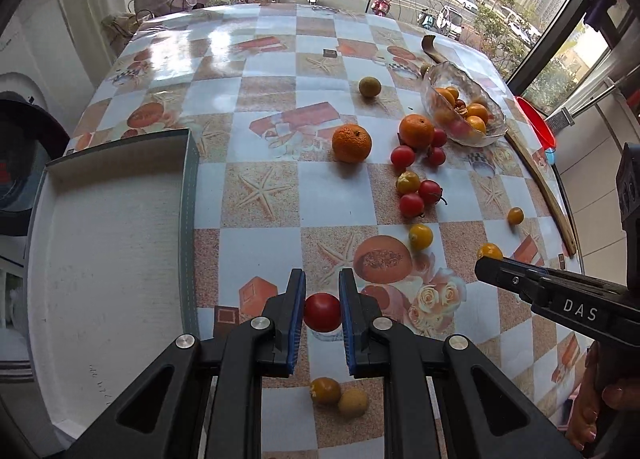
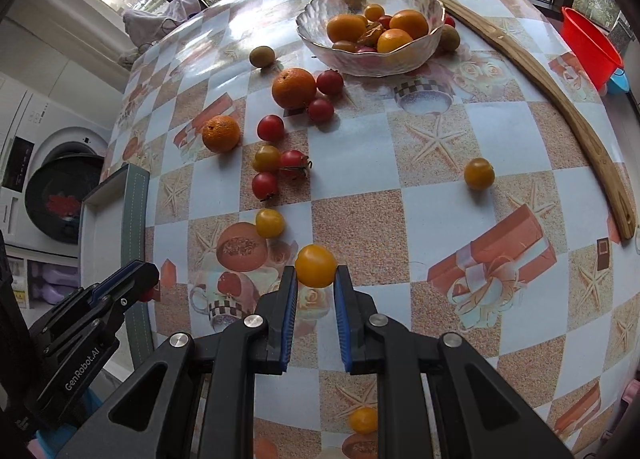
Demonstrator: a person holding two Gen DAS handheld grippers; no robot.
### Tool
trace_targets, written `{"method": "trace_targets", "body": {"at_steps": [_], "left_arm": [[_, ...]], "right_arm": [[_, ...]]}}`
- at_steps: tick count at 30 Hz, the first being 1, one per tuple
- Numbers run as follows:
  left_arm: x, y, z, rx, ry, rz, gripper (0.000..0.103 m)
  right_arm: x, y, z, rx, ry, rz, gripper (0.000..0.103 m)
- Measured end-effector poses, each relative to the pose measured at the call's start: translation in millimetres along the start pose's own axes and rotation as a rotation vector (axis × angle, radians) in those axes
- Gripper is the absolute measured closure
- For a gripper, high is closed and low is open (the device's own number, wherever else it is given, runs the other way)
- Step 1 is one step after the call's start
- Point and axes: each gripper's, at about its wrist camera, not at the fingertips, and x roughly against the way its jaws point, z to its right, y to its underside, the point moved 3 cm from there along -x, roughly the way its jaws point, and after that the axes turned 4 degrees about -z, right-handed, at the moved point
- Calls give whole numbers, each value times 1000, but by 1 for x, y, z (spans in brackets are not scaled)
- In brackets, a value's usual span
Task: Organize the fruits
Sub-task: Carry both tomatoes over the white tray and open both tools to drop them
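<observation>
Now left gripper clamps red tomato; right gripper clamps yellow tomato.

Two oranges lie loose on the table, plus one glass bowl and one white tray.

A red tomato sits pinched between blue pads, a yellow tomato likewise. Two oranges, red and yellow tomatoes lie scattered on the worktop beside a glass bowl of fruit.
</observation>
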Motion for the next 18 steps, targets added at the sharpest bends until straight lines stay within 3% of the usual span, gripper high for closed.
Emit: {"method": "trace_targets", "body": {"at_steps": [10, 18], "left_arm": [[21, 9, -99, 159, -123, 44, 85], [7, 19, -177, 265, -229, 29, 85]], "right_arm": [[-30, -12, -120, 215, -94, -51, 83], [-68, -26, -219, 388, -132, -96, 83]]}}
